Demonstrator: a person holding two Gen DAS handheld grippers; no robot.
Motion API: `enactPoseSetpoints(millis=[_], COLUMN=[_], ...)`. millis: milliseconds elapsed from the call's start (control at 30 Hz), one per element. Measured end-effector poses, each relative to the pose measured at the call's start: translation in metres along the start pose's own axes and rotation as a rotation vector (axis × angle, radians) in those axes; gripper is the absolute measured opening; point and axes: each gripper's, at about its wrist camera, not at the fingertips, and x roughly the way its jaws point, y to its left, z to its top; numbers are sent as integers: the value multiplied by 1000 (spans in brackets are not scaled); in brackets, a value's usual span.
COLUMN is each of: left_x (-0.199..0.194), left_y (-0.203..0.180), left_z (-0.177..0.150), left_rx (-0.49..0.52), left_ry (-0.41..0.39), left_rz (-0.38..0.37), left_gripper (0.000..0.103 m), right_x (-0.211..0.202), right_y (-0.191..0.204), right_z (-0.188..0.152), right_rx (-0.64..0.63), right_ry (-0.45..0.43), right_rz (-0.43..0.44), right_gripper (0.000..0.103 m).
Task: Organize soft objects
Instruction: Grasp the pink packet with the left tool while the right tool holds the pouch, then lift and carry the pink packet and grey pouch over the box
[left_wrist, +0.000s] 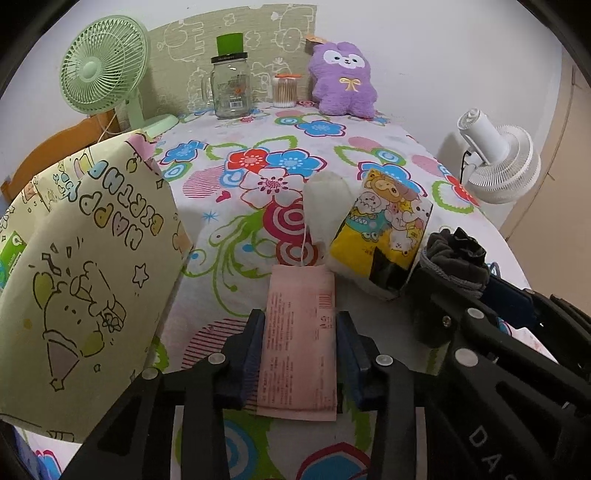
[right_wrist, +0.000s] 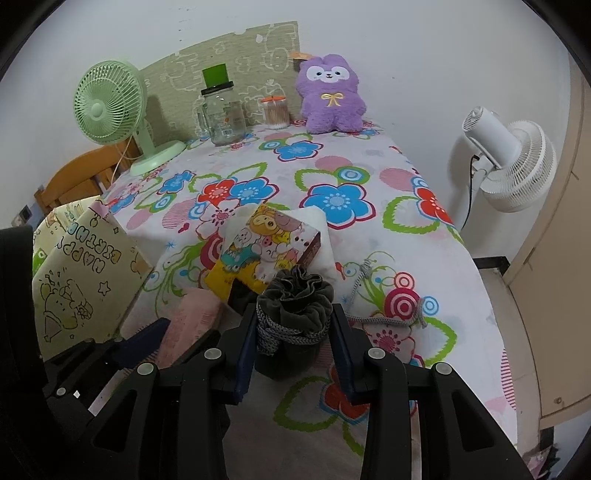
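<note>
My left gripper (left_wrist: 300, 325) is shut on a flat pink packet (left_wrist: 298, 343), holding it above the flowered tablecloth (left_wrist: 258, 162). A string runs from the packet's far end to a white pouch (left_wrist: 325, 203). My right gripper (right_wrist: 293, 325) is shut on a dark grey drawstring pouch (right_wrist: 295, 317); its grey cord (right_wrist: 384, 320) trails right on the cloth. A cartoon-printed tissue pack (right_wrist: 258, 251) lies just beyond both grippers; it also shows in the left wrist view (left_wrist: 384, 225). A yellow "Happy Birthday" gift bag (left_wrist: 85, 266) stands at the left. A purple plush (left_wrist: 343, 79) sits at the far edge.
A green desk fan (left_wrist: 103, 70), a glass jar with a green cap (left_wrist: 231, 83) and a cotton-swab container (left_wrist: 284, 90) stand along the far edge. A white fan (right_wrist: 509, 162) stands off the table's right side. A wooden chair (right_wrist: 74, 181) is at left.
</note>
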Motion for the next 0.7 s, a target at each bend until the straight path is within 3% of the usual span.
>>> enactPoseSetpoints(millis=[233,700], left_x=[-9,-50], left_y=[-3,-5], left_z=[-4,-1], left_rx=[7,20], left_ry=[12,-53], left_rz=[-10,-38], left_gripper=[38,38], right_x=[-13,-54], right_y=[0,8], right_z=[-4,-2], right_rx=[0,6], right_ry=[-16,-90], right_rz=[-17,-24], right_gripper=[40,40])
